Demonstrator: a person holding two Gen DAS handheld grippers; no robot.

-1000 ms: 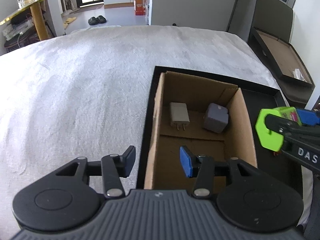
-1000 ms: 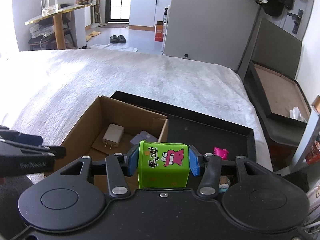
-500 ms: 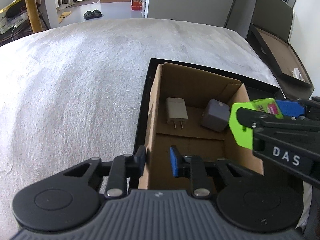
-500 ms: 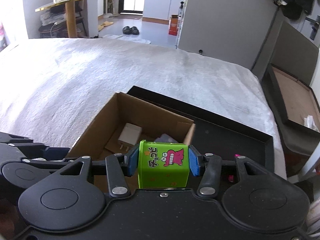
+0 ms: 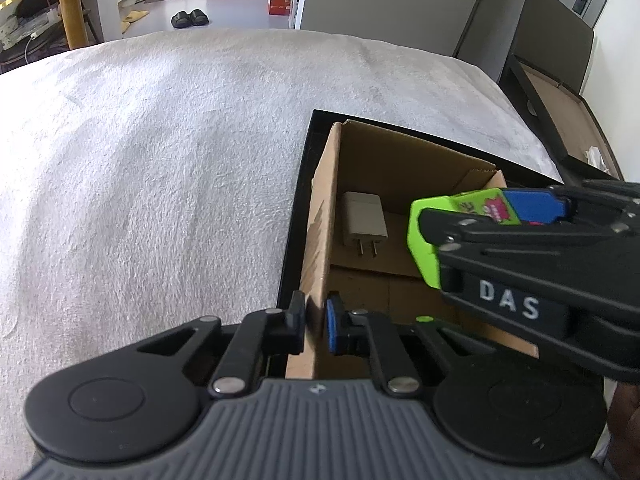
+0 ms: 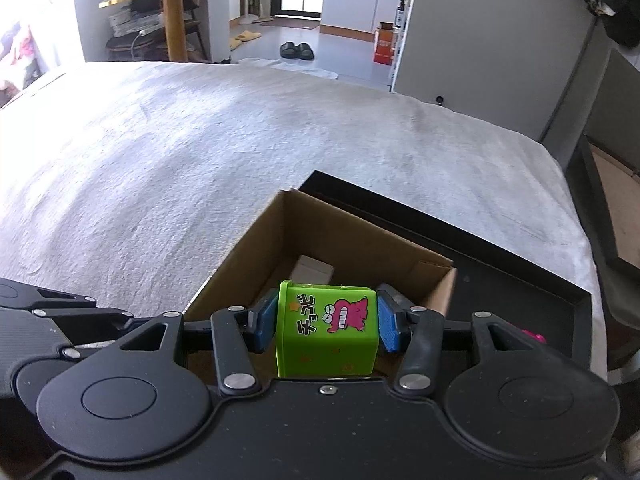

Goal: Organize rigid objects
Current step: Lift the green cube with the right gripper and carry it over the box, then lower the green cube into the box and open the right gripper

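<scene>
A green cartoon-printed box (image 6: 332, 344) sits between the blue pads of my right gripper (image 6: 327, 325), which is shut on it and holds it over the open cardboard box (image 6: 256, 248). In the left wrist view the green box (image 5: 424, 240) hangs above the cardboard box's right half. My left gripper (image 5: 316, 322) is shut on the cardboard box's left wall (image 5: 320, 216), one pad outside and one inside. A white plug charger (image 5: 365, 220) lies on the box floor. A grey cube (image 6: 394, 296) shows partly behind the green box.
The cardboard box stands in a shallow black tray (image 6: 500, 256) on a white textured cover (image 5: 160, 160). A small pink item (image 6: 534, 336) lies in the tray at the right. A dark open case (image 5: 560, 100) leans beyond the right edge.
My left gripper's jaws closed onto the cardboard box's left wall. The right gripper carried the green box leftwards, from over the tray to over the cardboard box.
</scene>
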